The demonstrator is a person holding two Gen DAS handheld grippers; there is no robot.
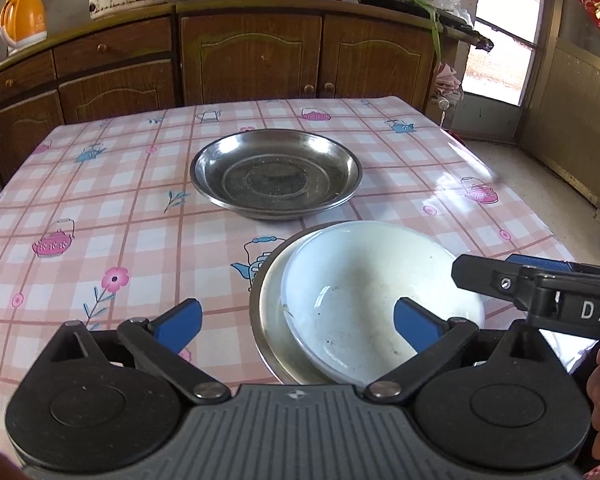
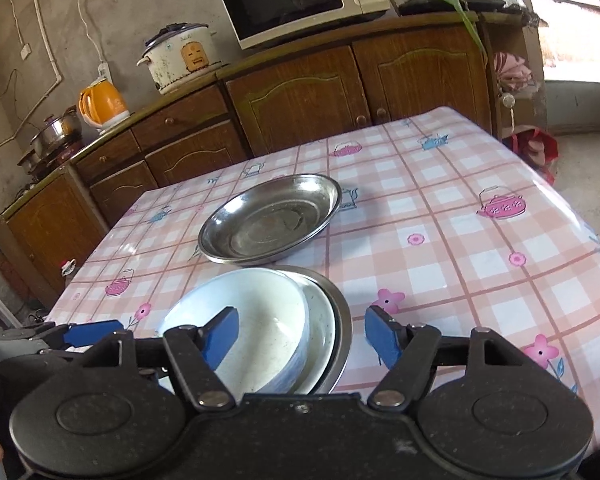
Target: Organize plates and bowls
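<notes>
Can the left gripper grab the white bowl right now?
Probably yes. The left gripper is open with the white bowl right in front, nothing between them, though the right gripper hovers close beside the bowl.

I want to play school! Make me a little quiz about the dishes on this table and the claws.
1. True or false: the white bowl sits inside a metal plate.
2. How many dishes stand on the checked tablecloth?
3. Which is held? A) white bowl B) far steel plate C) nothing

Key:
1. True.
2. Three.
3. C: the left claw and right claw are both open, pads touching nothing.
</notes>
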